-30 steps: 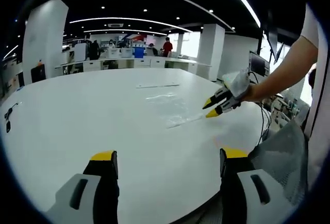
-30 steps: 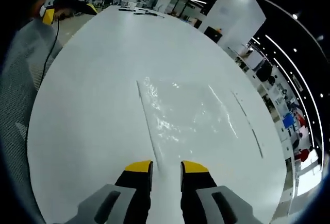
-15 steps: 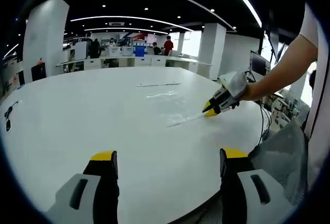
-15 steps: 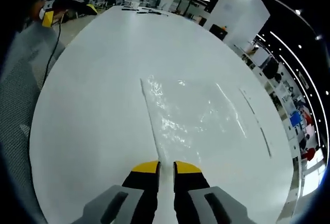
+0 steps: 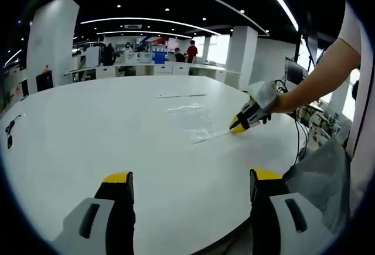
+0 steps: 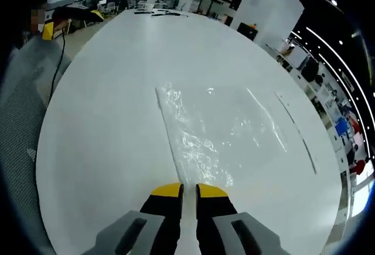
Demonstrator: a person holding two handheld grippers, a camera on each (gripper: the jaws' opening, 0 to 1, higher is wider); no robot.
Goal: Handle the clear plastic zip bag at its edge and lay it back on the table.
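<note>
on the white table (image 6: pixel 105 91), right gripper (image 6: pixel 188 190) jaws pinch the zip bag (image 6: pixel 222 132) edge; left gripper (image 5: pixel 187 179) jaws gape, empty.

Zip bag (image 6: pixel 220 135) flat on table (image 6: pixel 105 108), near edge between fingers (image 6: pixel 166 194).

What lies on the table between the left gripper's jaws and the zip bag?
Nothing: in the left gripper view, bare white table stretches from the left gripper to the zip bag, whose near edge the right gripper pinches.
</note>
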